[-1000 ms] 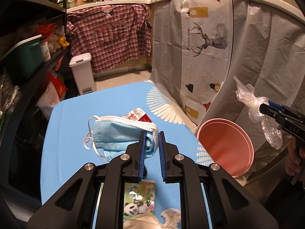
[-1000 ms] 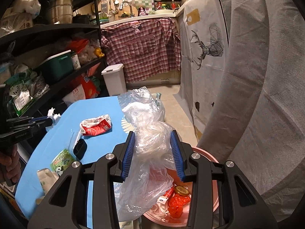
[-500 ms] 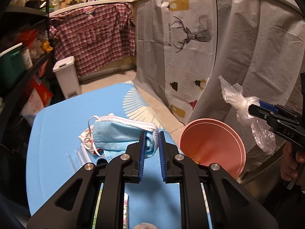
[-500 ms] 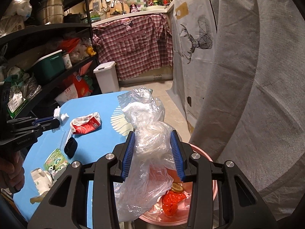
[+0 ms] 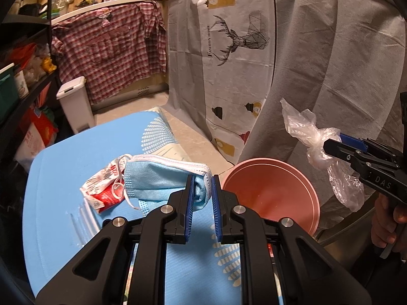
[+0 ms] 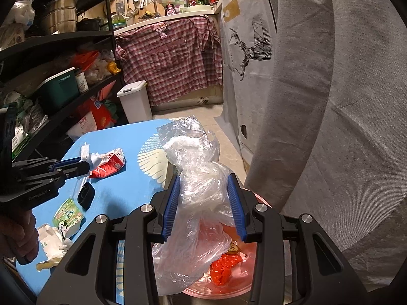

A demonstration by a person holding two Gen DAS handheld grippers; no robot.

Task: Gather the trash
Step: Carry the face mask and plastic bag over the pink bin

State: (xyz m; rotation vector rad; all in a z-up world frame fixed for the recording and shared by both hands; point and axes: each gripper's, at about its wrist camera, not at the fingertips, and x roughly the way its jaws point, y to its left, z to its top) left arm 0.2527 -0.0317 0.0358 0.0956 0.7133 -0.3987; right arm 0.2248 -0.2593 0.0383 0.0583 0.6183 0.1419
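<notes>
My left gripper (image 5: 201,186) is shut on a blue face mask (image 5: 162,179) and holds it above the blue table (image 5: 51,193), left of the pink bin (image 5: 269,198). It also shows in the right wrist view (image 6: 85,164). My right gripper (image 6: 203,203) is shut on a clear plastic bag (image 6: 198,178) that hangs over the pink bin (image 6: 244,279). The bin holds red wrapping and a small jar. The right gripper also shows in the left wrist view (image 5: 328,143) with the bag (image 5: 313,139).
On the table lie a red-and-white wrapper (image 6: 109,165), a black object (image 6: 85,195), a green panda packet (image 6: 67,213) and crumpled white paper (image 6: 51,244). A grey curtain (image 6: 318,101) hangs right. A white pedal bin (image 6: 134,101) and black shelves (image 6: 51,63) stand behind.
My left gripper has carried the mask to the right, toward the pink bin. The right gripper has held the plastic bag over the bin and shifted a little.
</notes>
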